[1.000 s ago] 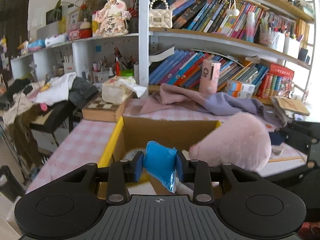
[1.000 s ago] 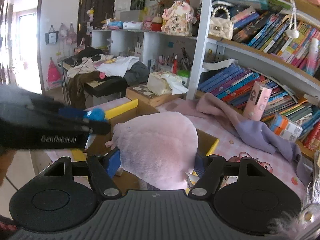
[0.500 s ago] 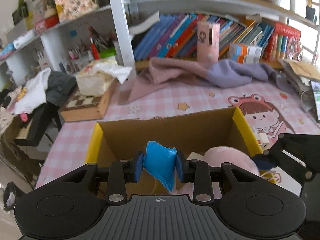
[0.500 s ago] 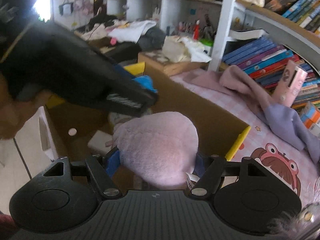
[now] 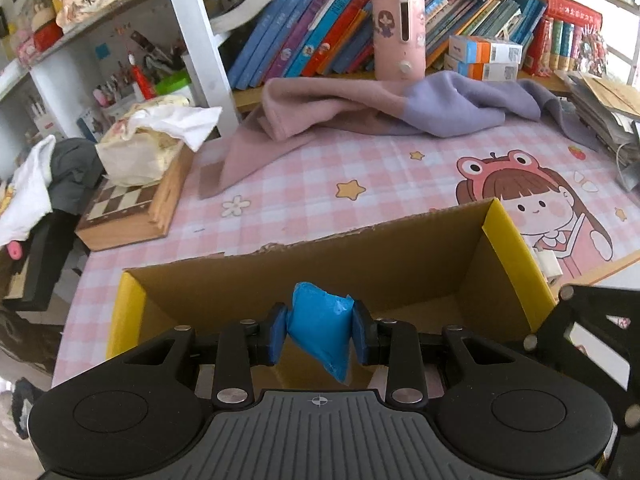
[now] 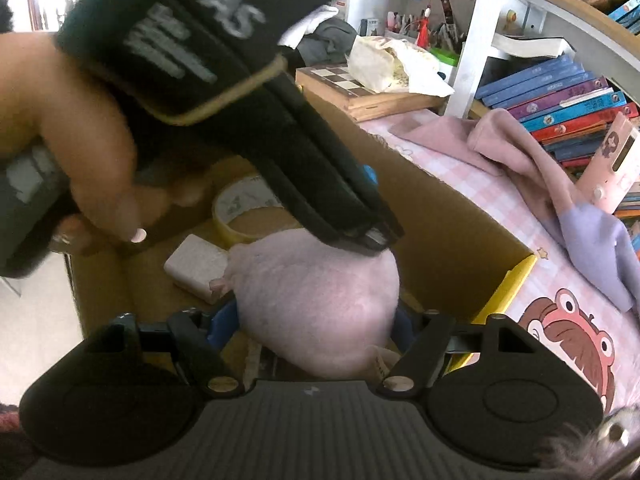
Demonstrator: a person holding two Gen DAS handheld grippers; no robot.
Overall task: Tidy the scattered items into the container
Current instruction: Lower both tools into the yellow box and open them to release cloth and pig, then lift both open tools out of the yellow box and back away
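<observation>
**Both loads lowered into the box**

Since a second ago, both tongs had dropped from above the rim down into the cardboard box (image 5: 400, 264). Left tongs (image 5: 319, 330) were clamped narrow on a blue pouch (image 5: 320, 332), its tail hanging toward the box floor directly below. Right tongs (image 6: 316, 320) were spread wide around a pink plush toy (image 6: 320, 300), its long axis running left to right between the pads, with the left tool's tip pressing its far top. A tape roll (image 6: 244, 208) and white block (image 6: 196, 266) lay beyond it. Release straight down looked sufficient; the plush sat under the pouch's drop path.
</observation>
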